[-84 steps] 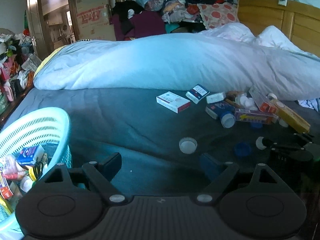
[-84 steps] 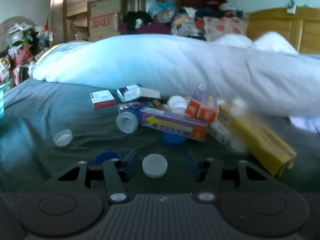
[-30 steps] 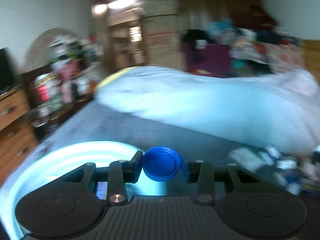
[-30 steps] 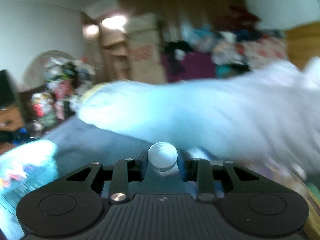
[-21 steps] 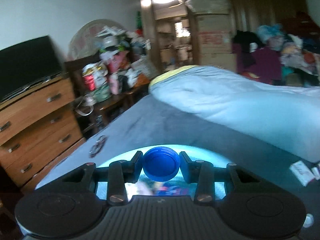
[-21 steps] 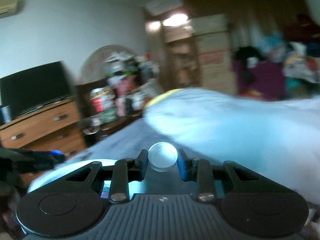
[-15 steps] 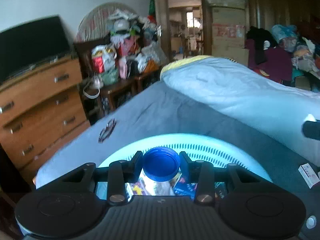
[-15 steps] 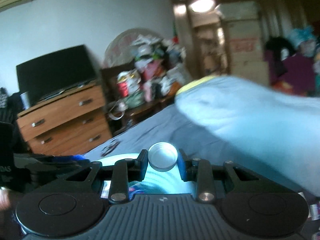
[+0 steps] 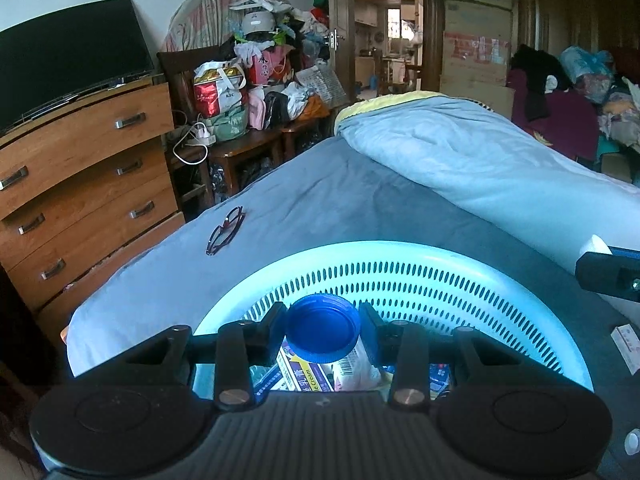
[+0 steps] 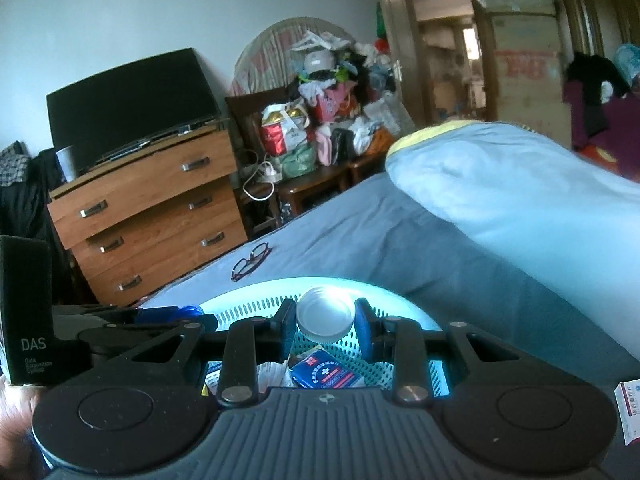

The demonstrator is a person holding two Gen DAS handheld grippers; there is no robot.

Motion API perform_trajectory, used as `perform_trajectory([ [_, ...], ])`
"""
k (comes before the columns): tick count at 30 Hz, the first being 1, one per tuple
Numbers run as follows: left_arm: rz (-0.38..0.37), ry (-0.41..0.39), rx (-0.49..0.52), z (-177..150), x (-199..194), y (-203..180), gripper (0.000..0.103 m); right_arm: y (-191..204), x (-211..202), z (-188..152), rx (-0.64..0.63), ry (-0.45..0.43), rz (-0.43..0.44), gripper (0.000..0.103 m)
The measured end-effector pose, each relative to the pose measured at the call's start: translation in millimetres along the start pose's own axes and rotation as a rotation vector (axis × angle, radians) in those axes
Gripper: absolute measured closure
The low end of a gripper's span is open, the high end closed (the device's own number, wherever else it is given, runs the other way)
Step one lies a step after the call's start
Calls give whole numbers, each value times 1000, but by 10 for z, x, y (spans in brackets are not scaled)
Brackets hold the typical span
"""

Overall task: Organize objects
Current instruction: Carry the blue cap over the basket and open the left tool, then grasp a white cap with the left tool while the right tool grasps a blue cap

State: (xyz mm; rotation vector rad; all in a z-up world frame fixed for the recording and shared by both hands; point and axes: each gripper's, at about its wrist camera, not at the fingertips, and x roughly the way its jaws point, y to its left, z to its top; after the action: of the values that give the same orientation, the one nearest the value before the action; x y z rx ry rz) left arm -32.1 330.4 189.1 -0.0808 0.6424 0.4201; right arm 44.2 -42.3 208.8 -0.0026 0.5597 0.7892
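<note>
My left gripper [image 9: 323, 330] is shut on a blue bottle cap [image 9: 322, 328] and holds it over the light blue slotted basket [image 9: 420, 276], which holds boxes and a tube. My right gripper [image 10: 325, 322] is shut on a white bottle cap [image 10: 325, 319] above the same basket [image 10: 256, 300], where a blue medicine box [image 10: 326, 372] lies. The left gripper with its blue cap shows at the left of the right wrist view [image 10: 168, 314]. The right gripper's tip shows at the right edge of the left wrist view [image 9: 608, 270].
The basket stands on a grey-blue bed sheet [image 9: 320, 200]. Glasses [image 9: 225, 230] lie beyond it. A rolled light blue duvet [image 9: 480, 160] lies to the right. A wooden dresser [image 9: 80, 184] with a TV stands left of the bed. A small box [image 10: 630, 408] lies at the right.
Both grippers have swung left from the pile of items and come over the basket, each still holding its cap. In the last half second they moved a little closer over the basket.
</note>
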Motion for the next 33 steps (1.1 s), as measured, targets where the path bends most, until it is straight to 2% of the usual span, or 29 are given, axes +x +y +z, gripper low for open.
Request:
perform_trajectory([
  [14,10,7,16,-4,150,-102,61,-11,55,-27,8,-1,3,70],
  [15,15,6,18,-5,148,-112,61,-16,51,-37,7,-5,1,67],
  [16,24,2,20,-4,146,-123,58,-6,40,-46,8,-9,-2,57],
  [17,35,0,24,-5,147,-134,54,-9,32,-53,10,-14,-5,52],
  [18,38,-2,27,-8,146,-143,45,-7,15,-59,10,-23,-9,46],
  [19,39,-7,29,-12,137,-153,39,-8,1,-65,10,-27,-12,45],
  [21,50,-15,35,-13,112,-182,35,-27,-22,-72,19,-33,-10,44],
  [24,38,-22,26,0,66,-204,34,-81,-144,-139,32,-60,-10,37],
  [27,-2,-62,23,-3,-110,-274,29,-244,-475,-464,38,-131,-58,20],
  [29,-45,-92,41,-15,-245,-388,28,-408,-680,-799,53,-140,-120,19],
  [33,-178,-174,140,-170,-677,-876,23,-915,-1164,-1663,137,-106,-318,19],
])
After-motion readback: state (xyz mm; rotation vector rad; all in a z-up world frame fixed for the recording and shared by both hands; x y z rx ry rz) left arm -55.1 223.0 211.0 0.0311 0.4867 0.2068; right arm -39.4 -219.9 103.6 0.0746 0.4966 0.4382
